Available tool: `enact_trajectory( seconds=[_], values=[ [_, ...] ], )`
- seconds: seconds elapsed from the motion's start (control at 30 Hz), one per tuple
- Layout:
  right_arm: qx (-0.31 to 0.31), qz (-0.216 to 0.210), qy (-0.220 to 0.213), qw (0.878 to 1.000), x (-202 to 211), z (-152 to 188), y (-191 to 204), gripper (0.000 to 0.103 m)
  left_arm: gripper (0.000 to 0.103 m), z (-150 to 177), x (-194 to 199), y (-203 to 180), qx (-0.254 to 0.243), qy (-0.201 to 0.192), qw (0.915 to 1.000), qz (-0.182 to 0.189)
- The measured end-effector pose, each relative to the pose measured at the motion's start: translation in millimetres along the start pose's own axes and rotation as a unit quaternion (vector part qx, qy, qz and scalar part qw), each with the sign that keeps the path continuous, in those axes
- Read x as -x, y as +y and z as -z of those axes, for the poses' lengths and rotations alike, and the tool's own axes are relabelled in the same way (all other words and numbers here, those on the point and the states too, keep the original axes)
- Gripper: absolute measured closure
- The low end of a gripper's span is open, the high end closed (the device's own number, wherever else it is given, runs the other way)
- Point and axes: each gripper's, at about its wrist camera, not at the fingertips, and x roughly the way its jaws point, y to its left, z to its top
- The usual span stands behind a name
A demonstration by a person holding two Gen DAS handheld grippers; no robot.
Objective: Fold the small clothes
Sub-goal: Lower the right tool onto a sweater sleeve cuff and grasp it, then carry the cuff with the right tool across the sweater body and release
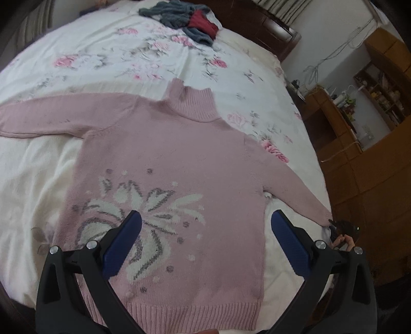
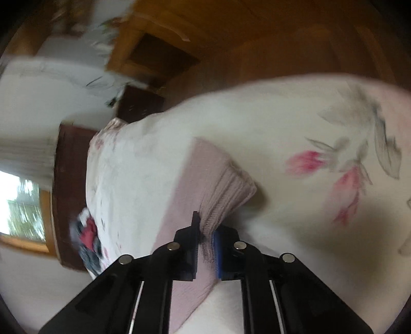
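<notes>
A pink turtleneck sweater (image 1: 167, 159) lies flat on the bed (image 1: 38, 174). The right gripper (image 2: 206, 240) pinches its sleeve cuff (image 2: 226, 197) at the bed's edge; the left gripper (image 1: 205, 241) hovers spread. Next likely: fold the sleeve across.

Looking like a home bedroom: floral bedspread (image 1: 108, 59) covering a bed, dark headboard (image 1: 259, 25) far, wooden shelves (image 1: 380, 84) standing right, curtains (image 1: 280, 9) hanging.
</notes>
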Motion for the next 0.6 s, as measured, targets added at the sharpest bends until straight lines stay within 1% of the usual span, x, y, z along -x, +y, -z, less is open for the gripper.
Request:
enact_trajectory(
  seconds=[0.1,0.2,0.23,0.27,0.3,0.37,0.43,0.5,0.6],
  values=[
    [0.078,-0.009,-0.006,0.997,14,23,48,0.095,0.003,-7,-8,0,-0.013,0.016,0.9997,-0.009],
    [0.129,-0.020,-0.007,0.991,23,49,96,0.095,0.003,-12,-14,0,-0.018,0.030,0.9992,-0.017],
    [0.139,-0.028,-0.005,0.990,24,57,110,0.095,0.003,-15,-16,-1,-0.020,0.038,0.9989,-0.018],
    [0.146,-0.033,-0.001,0.989,24,64,121,0.095,0.003,-17,-18,-2,-0.023,0.044,0.9984,-0.027],
    [0.154,-0.038,0.004,0.987,25,74,135,0.095,0.003,-19,-18,-4,-0.029,0.046,0.9979,-0.036],
    [0.169,-0.049,0.009,0.984,26,90,156,0.095,0.003,-23,-18,-6,-0.045,0.045,0.9971,-0.040],
    [0.194,-0.063,0.018,0.979,27,113,181,0.095,0.003,-28,-17,-10,-0.059,0.043,0.9965,-0.042],
    [0.218,-0.073,0.027,0.973,22,134,206,0.095,0.003,-33,-17,-13,-0.066,0.040,0.9964,-0.034],
    [0.250,-0.083,0.037,0.964,20,167,232,0.095,0.003,-43,-17,-19,-0.069,0.043,0.9966,0.014]
  ],
)
